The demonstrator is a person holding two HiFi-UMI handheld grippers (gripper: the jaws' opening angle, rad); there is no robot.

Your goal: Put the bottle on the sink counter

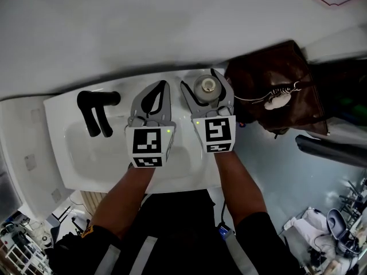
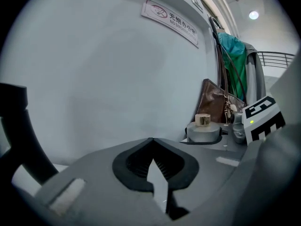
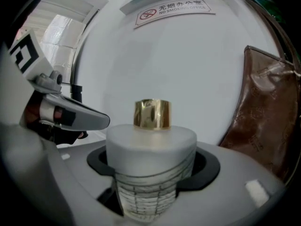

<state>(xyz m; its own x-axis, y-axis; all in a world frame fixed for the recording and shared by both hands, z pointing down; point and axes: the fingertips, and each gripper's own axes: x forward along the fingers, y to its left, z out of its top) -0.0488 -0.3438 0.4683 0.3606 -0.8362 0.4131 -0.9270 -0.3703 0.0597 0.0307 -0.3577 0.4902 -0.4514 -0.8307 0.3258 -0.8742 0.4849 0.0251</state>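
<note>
A frosted white bottle with a gold cap stands upright between the jaws of my right gripper, which is shut on its body. In the head view the bottle is over the back rim of the white sink, near its right end; whether its base rests on the rim is hidden. My left gripper hangs just left of it over the basin, jaws shut with nothing between them. From the left gripper view the bottle shows at the right.
A black faucet rises at the basin's left. A brown leather bag leans against the white wall right of the sink, close behind the bottle. A no-smoking sign is on the wall above.
</note>
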